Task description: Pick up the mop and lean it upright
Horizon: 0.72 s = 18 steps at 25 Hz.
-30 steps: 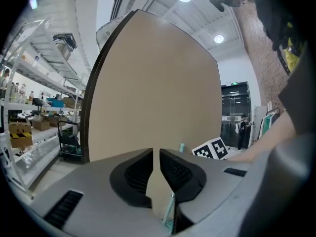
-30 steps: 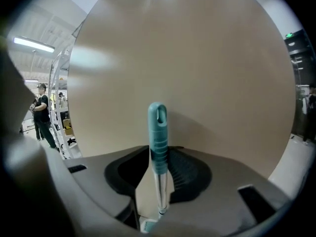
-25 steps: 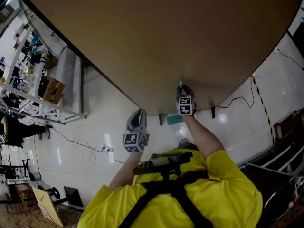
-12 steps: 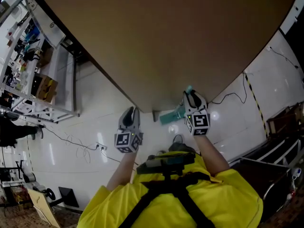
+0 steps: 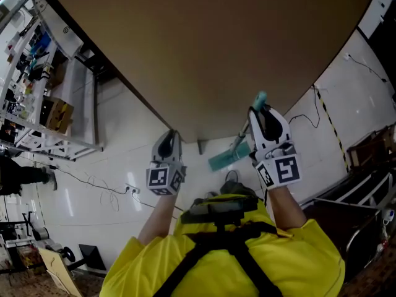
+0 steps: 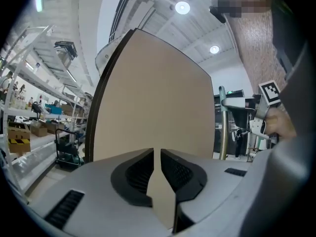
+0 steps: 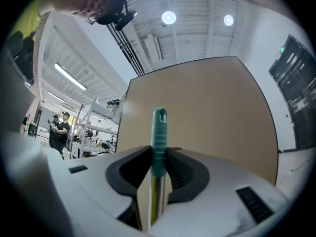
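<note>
The mop has a teal grip [image 5: 260,99], a metal pole and a flat teal head [image 5: 226,158] low on the white floor by the table's edge. My right gripper [image 5: 265,124] is shut on the handle just under its teal end. In the right gripper view the grip [image 7: 159,137] stands upright between the jaws of my right gripper [image 7: 158,164], with the pole [image 7: 156,201] below. My left gripper [image 5: 168,148] hovers to the left of the mop, shut, with nothing in it. In the left gripper view, my left gripper [image 6: 157,158] faces the brown panel, and the mop pole [image 6: 223,130] shows at right.
A big rounded brown table top [image 5: 204,42] fills the upper half of the head view. Shelving with boxes [image 5: 43,110] stands at left. Cables [image 5: 102,190] trail over the white floor. Dark frames [image 5: 365,184] and a striped tape line [image 5: 328,119] lie at right.
My right gripper has risen and moved right with the mop handle in it, so the pole stands steeper and its teal end shows higher. The left gripper has barely shifted.
</note>
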Motion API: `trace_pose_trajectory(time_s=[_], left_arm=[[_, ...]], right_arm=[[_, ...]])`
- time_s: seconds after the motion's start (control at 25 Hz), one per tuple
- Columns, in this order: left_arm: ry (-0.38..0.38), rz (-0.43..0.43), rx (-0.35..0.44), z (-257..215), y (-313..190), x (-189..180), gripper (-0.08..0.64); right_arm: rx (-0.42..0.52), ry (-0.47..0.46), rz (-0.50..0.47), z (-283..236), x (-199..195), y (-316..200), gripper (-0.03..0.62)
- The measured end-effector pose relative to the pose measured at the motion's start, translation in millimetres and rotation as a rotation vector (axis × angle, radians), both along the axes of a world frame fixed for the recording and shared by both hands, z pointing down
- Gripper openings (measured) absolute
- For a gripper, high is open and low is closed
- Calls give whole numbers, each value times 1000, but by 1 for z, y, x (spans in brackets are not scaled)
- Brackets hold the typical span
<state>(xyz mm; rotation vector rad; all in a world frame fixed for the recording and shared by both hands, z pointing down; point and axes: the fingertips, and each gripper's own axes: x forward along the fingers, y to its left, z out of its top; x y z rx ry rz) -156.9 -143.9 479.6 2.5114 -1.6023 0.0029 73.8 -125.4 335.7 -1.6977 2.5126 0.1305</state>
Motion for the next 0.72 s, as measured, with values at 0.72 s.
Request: trace_pose_trajectory(time_s=[0.72], left_arm=[[7,66,-47,17,18,23,48]], right_arm=[[-144,34,31,138,28,-33,103]])
